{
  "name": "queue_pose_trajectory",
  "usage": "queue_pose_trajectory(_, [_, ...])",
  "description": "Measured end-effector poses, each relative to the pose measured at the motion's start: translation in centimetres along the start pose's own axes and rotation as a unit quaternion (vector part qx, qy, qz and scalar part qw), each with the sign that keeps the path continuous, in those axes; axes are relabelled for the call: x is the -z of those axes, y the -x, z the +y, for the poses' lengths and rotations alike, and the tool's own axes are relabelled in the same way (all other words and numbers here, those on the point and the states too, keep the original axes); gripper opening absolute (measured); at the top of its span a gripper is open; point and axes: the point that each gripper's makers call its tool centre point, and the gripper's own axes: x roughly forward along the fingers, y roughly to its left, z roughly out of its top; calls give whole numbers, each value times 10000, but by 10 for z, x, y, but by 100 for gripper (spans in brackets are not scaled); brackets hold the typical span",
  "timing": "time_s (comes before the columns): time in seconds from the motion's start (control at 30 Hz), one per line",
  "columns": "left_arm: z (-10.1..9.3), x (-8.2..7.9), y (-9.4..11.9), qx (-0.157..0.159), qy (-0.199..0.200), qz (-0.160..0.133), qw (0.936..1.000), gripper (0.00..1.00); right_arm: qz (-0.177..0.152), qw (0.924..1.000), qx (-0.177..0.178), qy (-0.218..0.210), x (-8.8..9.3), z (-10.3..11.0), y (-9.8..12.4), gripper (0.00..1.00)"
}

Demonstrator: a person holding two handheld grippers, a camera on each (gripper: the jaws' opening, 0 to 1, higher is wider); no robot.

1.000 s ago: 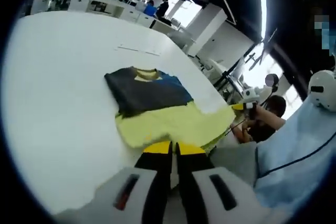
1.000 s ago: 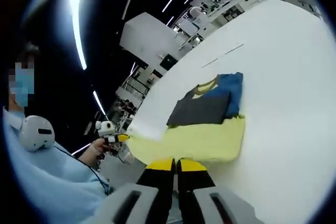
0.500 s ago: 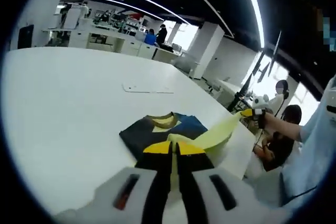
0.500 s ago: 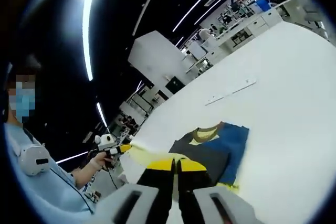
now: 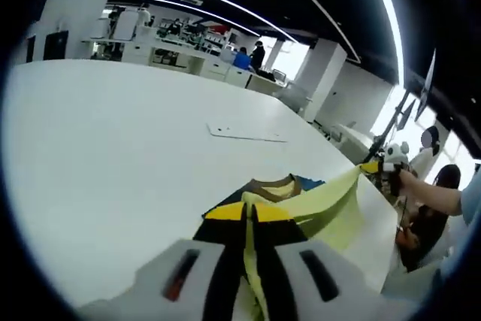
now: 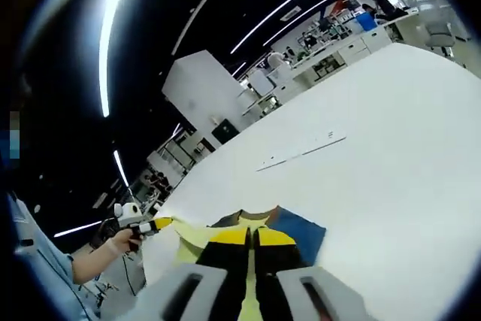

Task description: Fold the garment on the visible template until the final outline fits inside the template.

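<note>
A garment with a yellow lower part (image 5: 331, 199), a dark and blue upper part (image 5: 310, 183) and a tan neckline (image 5: 274, 184) lies on the white table (image 5: 113, 148). My left gripper (image 5: 248, 213) is shut on the yellow hem. The hem stretches, lifted, to my right gripper (image 5: 373, 167), which a hand holds. In the right gripper view my right gripper (image 6: 252, 237) is shut on the same yellow hem (image 6: 197, 235), just short of the neckline (image 6: 254, 219) and blue shoulder (image 6: 301, 232). My left gripper (image 6: 152, 225) grips the hem's far end.
A thin pale marking (image 5: 246, 134) lies on the table beyond the garment, also visible as a line (image 6: 301, 153) in the right gripper view. Desks and people (image 5: 242, 59) stand far behind. A seated person (image 5: 432, 223) is past the table's right edge.
Both grippers have lifted the yellow hem and carried it forward over the dark upper part towards the neckline. The yellow half, flat a second ago, now hangs folded over.
</note>
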Motion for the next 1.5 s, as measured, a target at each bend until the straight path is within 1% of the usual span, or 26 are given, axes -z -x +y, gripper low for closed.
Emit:
queue_pose_trajectory(0.1, [8,3,-11,-54,118,4,9999,0,4,9999,117,-48,2,-9,-8,0])
queue_pose_trajectory(0.2, [13,8,-24,-79,144,26,9999,0,73,9995,288,-93,8,-24,-17,0])
queue_pose_trajectory(0.23, [16,10,-27,-118,147,37,9998,0,99,9994,320,-106,10,-27,-19,0])
queue_pose_trajectory(0.27, [23,15,-29,-286,154,117,9994,0,133,9993,345,-102,13,-28,-21,0])
queue_pose_trajectory(0.33, [27,20,-34,-312,213,139,9992,0,192,9989,420,-89,17,-35,-25,0])
queue_pose_trajectory(0.4, [32,25,-37,-420,247,186,9986,0,220,9986,447,-147,18,-42,-31,0])
queue_pose_trajectory(0.57, [39,33,-41,-520,284,243,9979,0,321,9980,516,-159,25,-51,-34,0])
queue_pose_trajectory(0.63, [40,36,-44,-538,296,246,9978,0,371,9977,553,-138,28,-55,-35,0])
queue_pose_trajectory(0.8, [44,48,-47,-645,401,372,9964,0,483,9968,627,-148,33,-63,-35,0])
queue_pose_trajectory(0.97, [44,51,-47,-658,382,419,9962,0,537,9962,671,-129,37,-67,-35,0])
queue_pose_trajectory(1.13, [44,57,-48,-689,339,502,9958,0,635,9949,776,-137,44,-73,-37,0])
queue_pose_trajectory(1.2, [44,57,-49,-690,367,490,9957,0,682,9944,807,-79,46,-72,-37,0])
queue_pose_trajectory(1.33, [45,57,-49,-672,401,500,9957,0,673,9945,791,-125,45,-73,-37,0])
queue_pose_trajectory(1.5, [42,55,-48,-593,326,472,9966,2,685,9946,779,-59,45,-74,-38,0])
